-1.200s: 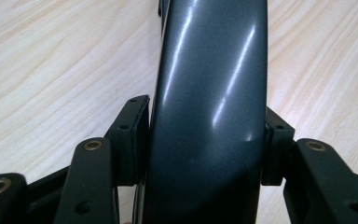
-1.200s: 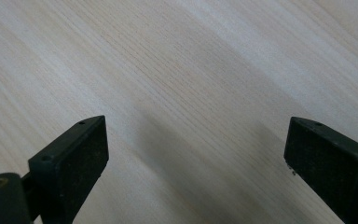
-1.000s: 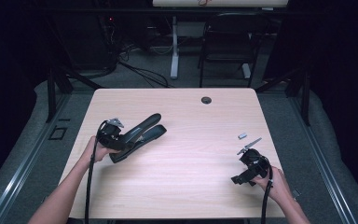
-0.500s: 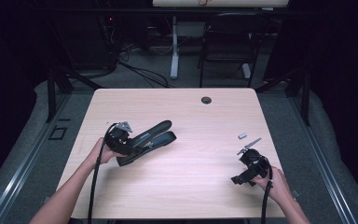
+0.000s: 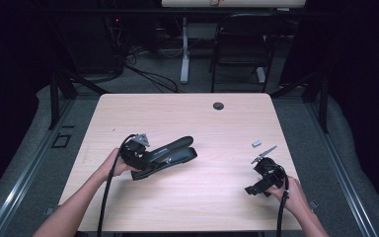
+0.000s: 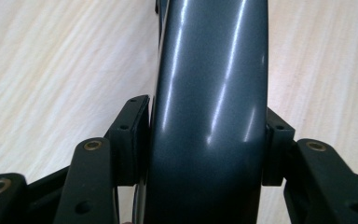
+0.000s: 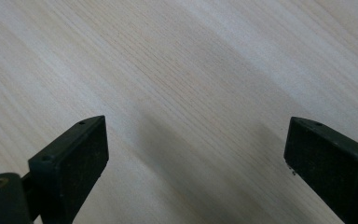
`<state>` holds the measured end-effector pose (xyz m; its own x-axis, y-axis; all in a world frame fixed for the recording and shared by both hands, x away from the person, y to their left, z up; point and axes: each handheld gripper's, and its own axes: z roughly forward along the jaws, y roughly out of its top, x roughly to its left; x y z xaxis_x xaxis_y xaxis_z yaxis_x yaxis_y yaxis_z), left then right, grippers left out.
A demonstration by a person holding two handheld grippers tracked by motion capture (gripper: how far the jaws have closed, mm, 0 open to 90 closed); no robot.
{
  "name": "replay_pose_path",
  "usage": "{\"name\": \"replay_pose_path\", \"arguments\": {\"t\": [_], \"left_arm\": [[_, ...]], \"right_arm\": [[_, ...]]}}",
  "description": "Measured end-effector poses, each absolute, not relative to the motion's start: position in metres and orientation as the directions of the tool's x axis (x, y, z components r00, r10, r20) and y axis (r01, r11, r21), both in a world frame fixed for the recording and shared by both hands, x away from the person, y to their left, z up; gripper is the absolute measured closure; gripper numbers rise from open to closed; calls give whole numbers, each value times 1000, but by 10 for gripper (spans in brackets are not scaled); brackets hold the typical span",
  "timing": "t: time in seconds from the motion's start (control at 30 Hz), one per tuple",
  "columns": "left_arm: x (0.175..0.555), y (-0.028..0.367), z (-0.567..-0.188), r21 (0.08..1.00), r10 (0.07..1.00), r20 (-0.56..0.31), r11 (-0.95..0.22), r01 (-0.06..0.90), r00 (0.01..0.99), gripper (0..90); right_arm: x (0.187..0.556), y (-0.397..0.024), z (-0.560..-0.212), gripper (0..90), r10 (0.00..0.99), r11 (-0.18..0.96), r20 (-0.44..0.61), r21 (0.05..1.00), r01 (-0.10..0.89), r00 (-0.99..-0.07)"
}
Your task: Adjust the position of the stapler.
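- Left gripper point(image 5: 145, 159) clamps the big dark stapler point(image 5: 170, 153) by its rear end, jaws pinching both sides of the body point(image 6: 209, 93)
- Vs a sec ago: stapler + left hand have shifted toward table point(image 5: 187, 113) centre, closer to the right side
- Right gripper point(image 5: 262, 178) hasn't moved, jaws spread wide over bare wood, holding nothing
- Prob. a reposition for work w/ both hands; small grey piece point(image 5: 257, 144) lies just beyond the right gripper

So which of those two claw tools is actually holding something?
The left gripper, on the picture's left: its fingers clamp a dark stapler. The right gripper has nothing between its fingers.

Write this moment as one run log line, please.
left gripper: shut on stapler | right gripper: jaws open, nothing between | table: small grey piece near right edge
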<state>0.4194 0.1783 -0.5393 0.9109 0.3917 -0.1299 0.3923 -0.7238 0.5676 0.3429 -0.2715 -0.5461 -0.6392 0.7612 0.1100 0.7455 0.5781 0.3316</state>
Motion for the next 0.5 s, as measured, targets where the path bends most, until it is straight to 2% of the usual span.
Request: {"name": "replay_pose_path", "arguments": {"t": [0.5], "left_arm": [[408,150,-539,568,265,-131,-770,291,955,467]], "right_arm": [[343,-271,-546,60,761,582,104,326,745,-640]]}}
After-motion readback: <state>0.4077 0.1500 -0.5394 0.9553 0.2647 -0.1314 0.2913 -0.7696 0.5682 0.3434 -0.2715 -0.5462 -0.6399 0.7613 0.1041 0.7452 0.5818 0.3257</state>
